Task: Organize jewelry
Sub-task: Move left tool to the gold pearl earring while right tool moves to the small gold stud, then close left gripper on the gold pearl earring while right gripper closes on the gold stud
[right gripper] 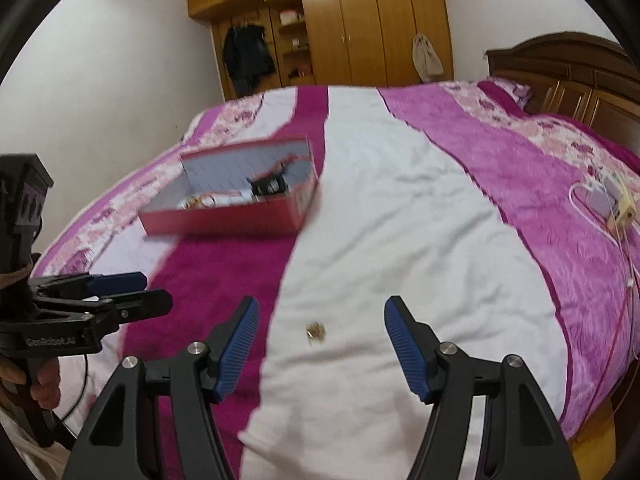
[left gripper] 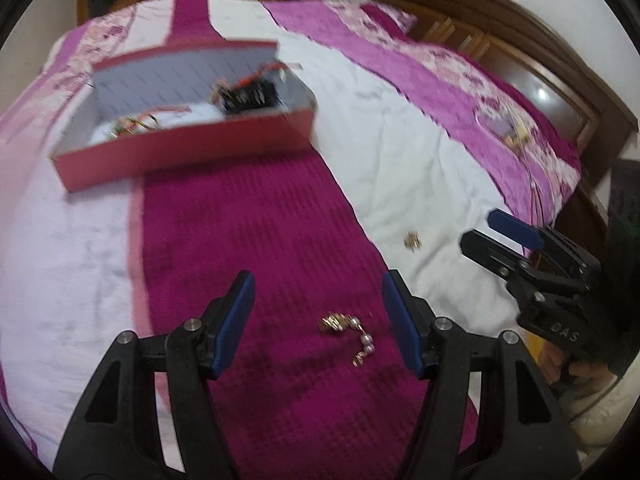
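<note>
Nearest, left gripper: jaws stand wide apart with nothing between the pads, pointing down over the dark magenta stripe of the bedspread.
Pearl-and-gold piece: lies on the magenta stripe just ahead of the left gripper, between the lines of its two fingers, touched by neither.
Right gripper: jaws wide as well, empty, over the white stripe of the bedspread; the left wrist view shows it from the side at the right edge, with a hand on its grip.
Small gold piece: rests on the white stripe, in the gap ahead of the right gripper's fingers, untouched; well apart from the pearl piece.
Farther off, red box: open, on the bedspread beyond both pieces, straddling magenta and white stripes; blurred jewelry lies inside, gold and red bits at one end, a dark item at the other.
White charger and cable: on the pink floral band, far right.
Headboard: dark wood, at the right.
Farthest, wardrobe: wooden, against the back wall.
</note>
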{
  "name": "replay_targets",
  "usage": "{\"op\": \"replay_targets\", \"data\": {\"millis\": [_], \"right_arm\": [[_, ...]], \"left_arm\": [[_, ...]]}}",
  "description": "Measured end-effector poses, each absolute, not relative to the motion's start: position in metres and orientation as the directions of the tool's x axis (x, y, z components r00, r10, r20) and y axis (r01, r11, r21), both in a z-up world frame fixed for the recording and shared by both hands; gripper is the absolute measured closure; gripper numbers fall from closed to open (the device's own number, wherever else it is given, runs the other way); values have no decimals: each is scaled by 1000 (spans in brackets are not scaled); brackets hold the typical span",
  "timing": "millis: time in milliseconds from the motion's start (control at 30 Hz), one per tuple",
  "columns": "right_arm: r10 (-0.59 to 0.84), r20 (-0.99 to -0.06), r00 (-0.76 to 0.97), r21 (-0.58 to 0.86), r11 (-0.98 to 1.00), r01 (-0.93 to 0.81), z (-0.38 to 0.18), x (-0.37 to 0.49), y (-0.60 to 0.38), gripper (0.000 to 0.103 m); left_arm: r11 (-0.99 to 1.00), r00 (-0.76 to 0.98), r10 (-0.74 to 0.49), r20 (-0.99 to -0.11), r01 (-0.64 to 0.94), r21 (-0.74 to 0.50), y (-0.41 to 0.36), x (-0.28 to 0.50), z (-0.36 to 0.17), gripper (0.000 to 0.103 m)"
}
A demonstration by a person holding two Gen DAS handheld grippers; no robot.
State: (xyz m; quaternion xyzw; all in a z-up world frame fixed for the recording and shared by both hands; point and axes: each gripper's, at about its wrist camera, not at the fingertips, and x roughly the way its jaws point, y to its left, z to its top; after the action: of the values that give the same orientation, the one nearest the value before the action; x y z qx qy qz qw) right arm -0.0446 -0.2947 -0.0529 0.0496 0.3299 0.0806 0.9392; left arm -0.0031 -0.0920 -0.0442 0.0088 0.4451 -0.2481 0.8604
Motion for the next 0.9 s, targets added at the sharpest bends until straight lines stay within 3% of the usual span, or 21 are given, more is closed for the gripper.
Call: {"op": "replay_targets", "data": {"millis": [367,667,900], "right_arm": [[216,-689,692,191,975,-114,-88,-27,-293,38],[239,-700,673,196,970,-140,-91,-11,-284,59],[246,-734,633,213,968,-129,-101,3,-282,76]], "left_arm": [[844,362,-430,-827,487,-226,-108,-3,-69,51],[831,310,-432,-847,502,-241,-113,1,-81,85],[831,309,-436,-845,498,-247,-113,4,-84,87]]}}
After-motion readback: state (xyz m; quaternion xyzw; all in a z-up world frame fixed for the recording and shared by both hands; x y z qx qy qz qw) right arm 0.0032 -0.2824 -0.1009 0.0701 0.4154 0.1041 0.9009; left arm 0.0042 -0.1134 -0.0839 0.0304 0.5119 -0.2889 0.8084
